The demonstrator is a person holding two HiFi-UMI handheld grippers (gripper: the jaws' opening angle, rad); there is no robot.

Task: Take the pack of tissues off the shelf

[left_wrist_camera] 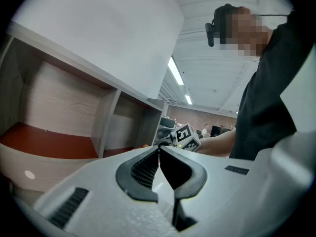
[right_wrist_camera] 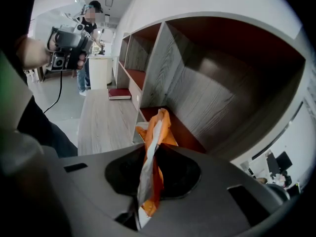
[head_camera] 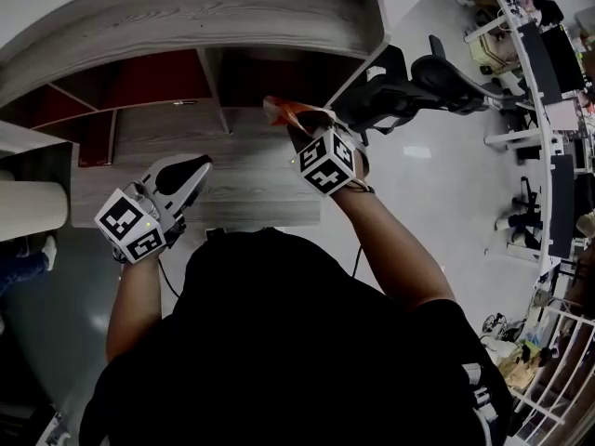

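The orange and white pack of tissues [right_wrist_camera: 154,147] is pinched between the jaws of my right gripper [right_wrist_camera: 150,149], which is shut on it. In the head view the pack of tissues [head_camera: 290,112] sticks out past the right gripper [head_camera: 311,130], in front of the shelf's right compartment [head_camera: 279,74]. My left gripper [head_camera: 189,170] hovers over the low wooden ledge [head_camera: 242,179], to the left of the right one. Its jaws meet at the tips with nothing between them, so the left gripper [left_wrist_camera: 159,149] is shut and empty.
The wooden shelf [right_wrist_camera: 197,78] has red-floored compartments [left_wrist_camera: 44,142]. A red book [right_wrist_camera: 120,93] lies on the ledge at its far end. A black office chair [head_camera: 418,86] stands right of the shelf. Desks and racks [head_camera: 548,156] line the right side. A person [right_wrist_camera: 89,43] stands far off.
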